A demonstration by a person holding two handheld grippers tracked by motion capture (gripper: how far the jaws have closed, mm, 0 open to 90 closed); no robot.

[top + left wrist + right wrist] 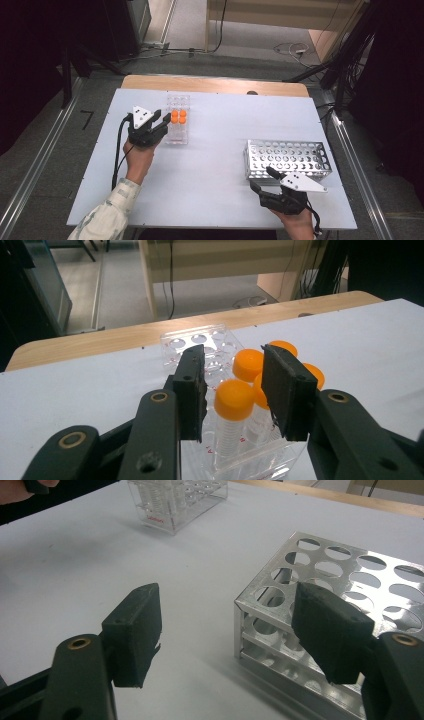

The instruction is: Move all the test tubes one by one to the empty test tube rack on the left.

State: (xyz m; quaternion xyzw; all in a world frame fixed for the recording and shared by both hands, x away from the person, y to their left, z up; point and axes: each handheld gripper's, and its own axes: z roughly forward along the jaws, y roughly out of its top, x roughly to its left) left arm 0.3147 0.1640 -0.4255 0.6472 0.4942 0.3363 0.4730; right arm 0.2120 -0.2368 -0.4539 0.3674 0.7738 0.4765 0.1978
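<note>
Left gripper (234,390) poised at the clear rack (178,126), jaws parted to either side of the nearest orange-capped tube (233,412); a visible gap remains between each pad and the cap, so nothing is gripped. The spacing is only a little wider than the cap, which suggests an approach to lift this tube out. Four capped tubes stand upright in the near half of the clear rack; its far wells are vacant.

Right gripper (262,178) rests low at the near left corner of the metal rack (288,159), well to the right of the clear rack. Its jaws stand wide apart and hold nothing; in the right gripper view one finger (330,630) lies in front of the metal rack's corner (320,610), and whether it touches cannot be told. This placement likely steadies or awaits the receiving rack, whose round holes are all vacant.

Both racks sit on a white board (215,165), the clear rack toward its far left. The board overlies a wooden table (215,84), whose edge shows beyond the clear rack. Behind lies a grey floor (190,30) with cables, dark equipment to either side, and pale wooden furniture at the back.
</note>
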